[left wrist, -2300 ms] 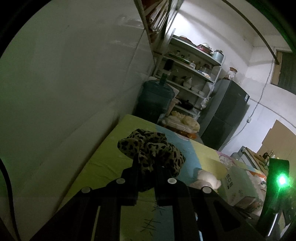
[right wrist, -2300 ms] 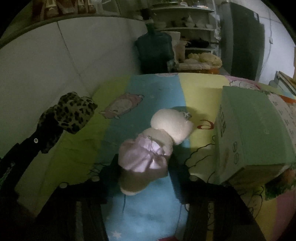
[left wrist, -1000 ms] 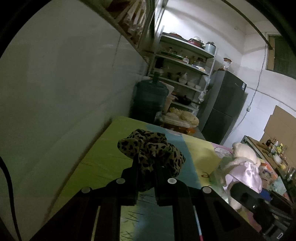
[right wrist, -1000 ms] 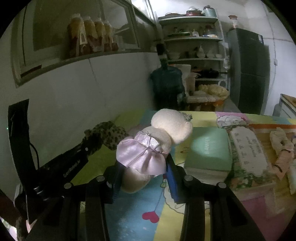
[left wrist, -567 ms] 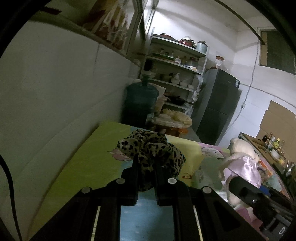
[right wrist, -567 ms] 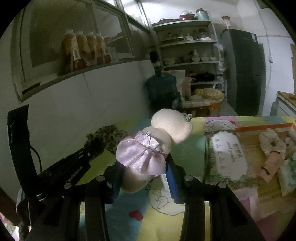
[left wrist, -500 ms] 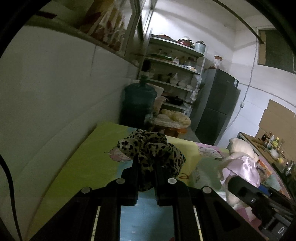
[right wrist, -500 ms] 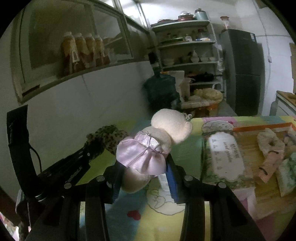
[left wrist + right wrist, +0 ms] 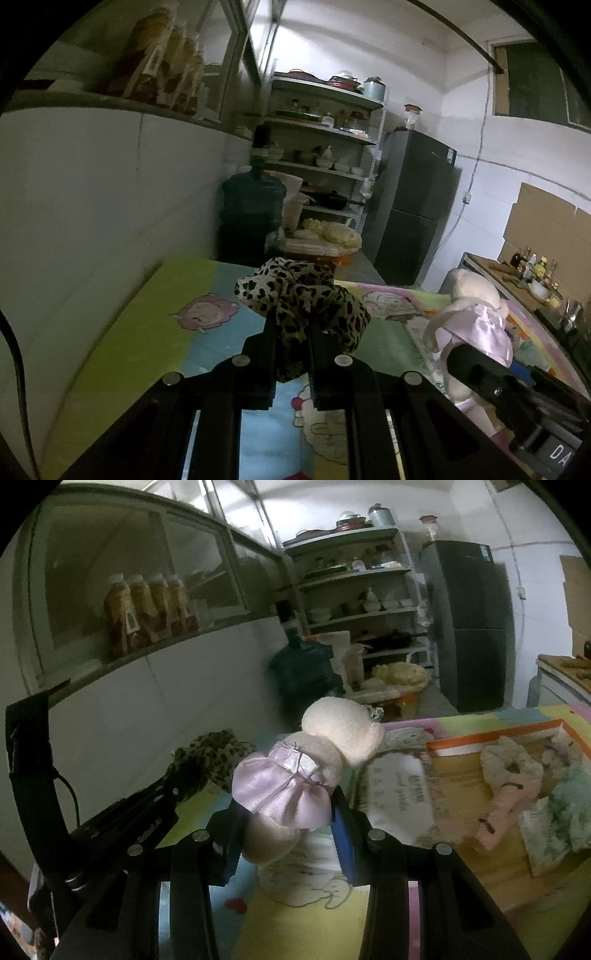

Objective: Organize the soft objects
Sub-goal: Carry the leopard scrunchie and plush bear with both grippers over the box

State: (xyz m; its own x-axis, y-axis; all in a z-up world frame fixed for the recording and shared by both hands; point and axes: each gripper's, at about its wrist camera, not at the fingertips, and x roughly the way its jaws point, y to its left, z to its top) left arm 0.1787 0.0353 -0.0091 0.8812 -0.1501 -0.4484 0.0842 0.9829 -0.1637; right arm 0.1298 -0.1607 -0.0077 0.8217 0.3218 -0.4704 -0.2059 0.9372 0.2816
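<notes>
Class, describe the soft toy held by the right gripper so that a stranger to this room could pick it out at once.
Start at the table with the colourful cartoon cloth. Over it, the right gripper is shut on a cream plush toy. Its shiny lilac satin skirt sets it apart from the leopard-print scrunchie in the left gripper beside it.

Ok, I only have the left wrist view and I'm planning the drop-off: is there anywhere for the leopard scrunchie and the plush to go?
Observer: Yes. The right wrist view shows an orange-rimmed tray on the table, right of the plush toy.
Operator: Anything in it already?
Observer: A cream scrunchie, a pink soft item and a green fluffy piece lie in it.
Operator: Is the plush firmly held?
Observer: The right gripper is shut on its lower body, under the lilac skirt.
</notes>
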